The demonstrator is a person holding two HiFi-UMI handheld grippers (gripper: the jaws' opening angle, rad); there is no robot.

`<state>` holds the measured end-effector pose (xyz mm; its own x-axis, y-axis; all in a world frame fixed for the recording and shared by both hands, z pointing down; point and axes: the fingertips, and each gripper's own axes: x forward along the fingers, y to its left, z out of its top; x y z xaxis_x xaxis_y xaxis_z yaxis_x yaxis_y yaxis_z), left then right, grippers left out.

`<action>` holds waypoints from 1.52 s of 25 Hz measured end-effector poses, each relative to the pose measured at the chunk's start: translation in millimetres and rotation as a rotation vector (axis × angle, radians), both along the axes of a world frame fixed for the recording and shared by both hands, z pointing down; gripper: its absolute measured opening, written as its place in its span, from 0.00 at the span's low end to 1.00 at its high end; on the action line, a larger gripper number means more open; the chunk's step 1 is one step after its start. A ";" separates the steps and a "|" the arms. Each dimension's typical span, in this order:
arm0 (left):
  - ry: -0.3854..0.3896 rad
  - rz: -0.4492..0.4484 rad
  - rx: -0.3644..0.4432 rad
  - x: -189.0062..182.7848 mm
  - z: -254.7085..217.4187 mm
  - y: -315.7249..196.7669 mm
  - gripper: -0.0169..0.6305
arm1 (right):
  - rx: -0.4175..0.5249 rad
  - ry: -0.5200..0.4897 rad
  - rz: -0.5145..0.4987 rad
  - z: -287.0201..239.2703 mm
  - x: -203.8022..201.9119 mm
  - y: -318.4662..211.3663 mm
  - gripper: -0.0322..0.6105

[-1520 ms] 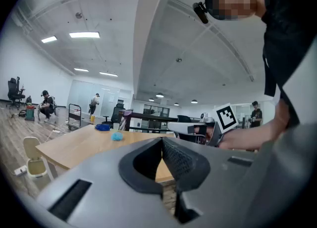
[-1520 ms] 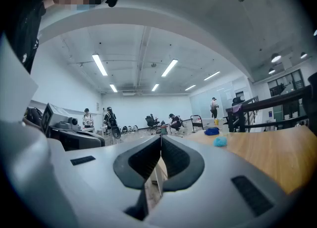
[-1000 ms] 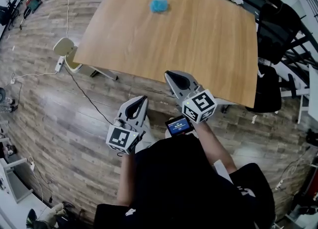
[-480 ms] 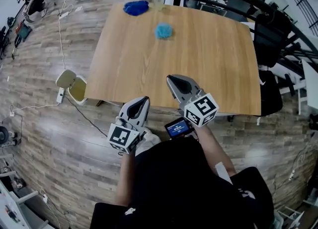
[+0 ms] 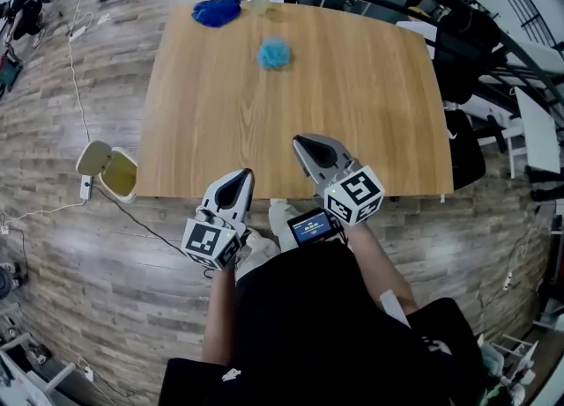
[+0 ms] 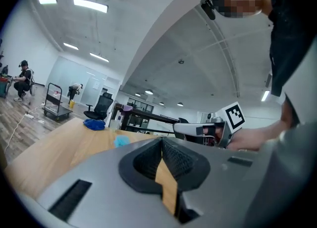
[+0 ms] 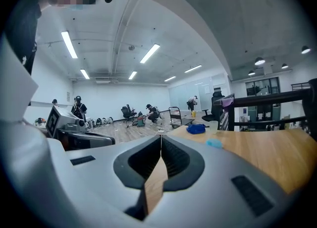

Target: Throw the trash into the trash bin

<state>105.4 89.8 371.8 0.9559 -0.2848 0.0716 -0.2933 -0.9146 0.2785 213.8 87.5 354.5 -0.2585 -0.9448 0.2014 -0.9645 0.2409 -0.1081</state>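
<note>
You are holding the left gripper point(image 5: 239, 177) and right gripper point(image 5: 305, 143) low in the frame at the table point(image 5: 370, 105) edge. Both have their jaws together and empty, since the trash looks out of reach. The light blue wad point(image 5: 274, 54) is lying upper centre, with the dark blue wad point(image 5: 217, 11) beyond it. The trash bin point(image 5: 117, 174) is waiting open on the floor at left.

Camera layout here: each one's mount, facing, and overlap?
Head view: on the head, steeply down at the table; shows torso, forearms, left gripper, right gripper.
Left gripper view: on that gripper, along its shut jaws across the table; right gripper visible.
Right gripper view: same, along its shut jaws; left gripper visible.
Shared: all see the light-blue wad.
</note>
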 end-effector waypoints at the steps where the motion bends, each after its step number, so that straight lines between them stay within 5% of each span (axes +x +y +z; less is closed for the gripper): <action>1: -0.008 0.020 -0.014 8.1 3.3 -4.9 0.04 | -0.004 -0.002 0.011 1.3 5.8 -5.1 0.05; 11: -0.049 0.082 -0.044 82.7 19.5 -86.1 0.04 | -0.047 -0.075 0.037 34.2 60.9 -51.7 0.05; 16: -0.129 0.016 -0.055 139.4 66.5 -156.6 0.06 | -0.069 -0.155 0.045 67.1 96.2 -80.7 0.05; 18: -0.161 -0.008 -0.085 163.4 91.1 -187.9 0.29 | -0.078 -0.172 0.059 78.6 110.0 -91.4 0.05; 21: -0.186 -0.048 -0.156 200.7 121.9 -228.2 0.49 | -0.114 -0.192 0.069 98.8 128.5 -97.9 0.05; 28: -0.410 -0.116 0.006 253.0 176.8 -306.7 0.61 | -0.141 -0.218 0.104 128.8 159.8 -105.5 0.05; 34: -0.505 -0.067 -0.032 275.6 209.6 -314.8 0.58 | -0.159 -0.237 0.119 144.1 171.1 -107.8 0.05; 37: -0.577 -0.054 -0.005 271.7 217.9 -310.3 0.09 | -0.168 -0.241 0.124 148.7 172.3 -106.8 0.05; 38: -0.585 -0.045 -0.004 271.4 218.5 -307.5 0.06 | -0.170 -0.241 0.126 149.7 172.8 -105.7 0.05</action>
<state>376.8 -217.8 590.4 0.7444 -0.3225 0.5847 -0.4374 -0.8971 0.0621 386.7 -18.2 504.2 -0.2010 -0.9304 0.3066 -0.9272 0.0796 -0.3661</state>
